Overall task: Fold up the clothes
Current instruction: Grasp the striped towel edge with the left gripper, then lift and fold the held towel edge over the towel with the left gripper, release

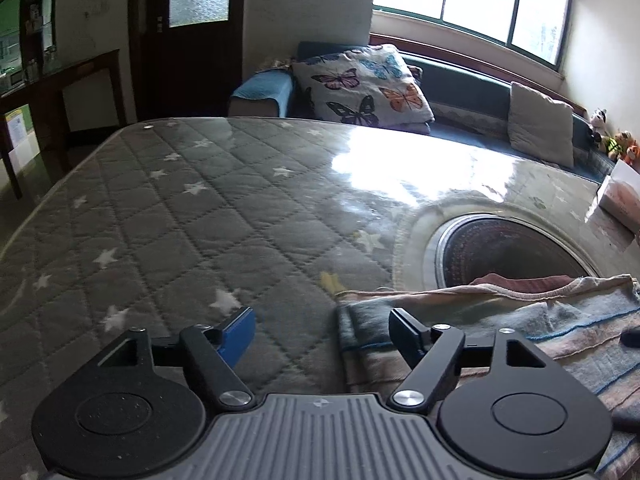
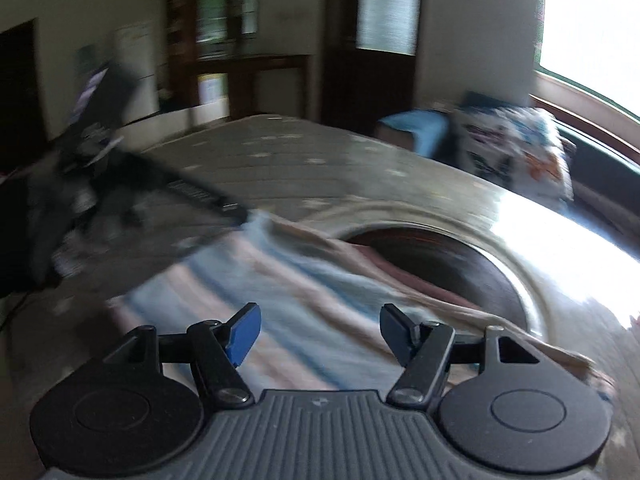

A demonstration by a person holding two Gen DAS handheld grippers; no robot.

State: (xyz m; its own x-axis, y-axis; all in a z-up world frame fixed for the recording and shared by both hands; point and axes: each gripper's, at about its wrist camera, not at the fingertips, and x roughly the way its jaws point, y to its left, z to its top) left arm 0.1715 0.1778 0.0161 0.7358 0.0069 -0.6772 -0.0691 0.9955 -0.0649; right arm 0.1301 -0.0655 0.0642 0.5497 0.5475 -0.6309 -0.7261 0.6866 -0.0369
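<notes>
A striped blue, pink and beige garment (image 1: 500, 320) lies folded flat on the table, at the lower right of the left wrist view. My left gripper (image 1: 322, 334) is open and empty, over the garment's left edge. In the blurred right wrist view the same garment (image 2: 304, 292) lies ahead, and my right gripper (image 2: 320, 334) is open and empty just above it. The left gripper (image 2: 120, 196) shows there as a dark blurred shape at the garment's far left corner.
The table has a grey quilted star cover (image 1: 180, 208) under glossy plastic, with a round dark inset (image 1: 512, 252) beyond the garment. A white box (image 1: 618, 196) stands at the right edge. A sofa with a butterfly pillow (image 1: 364, 84) stands behind.
</notes>
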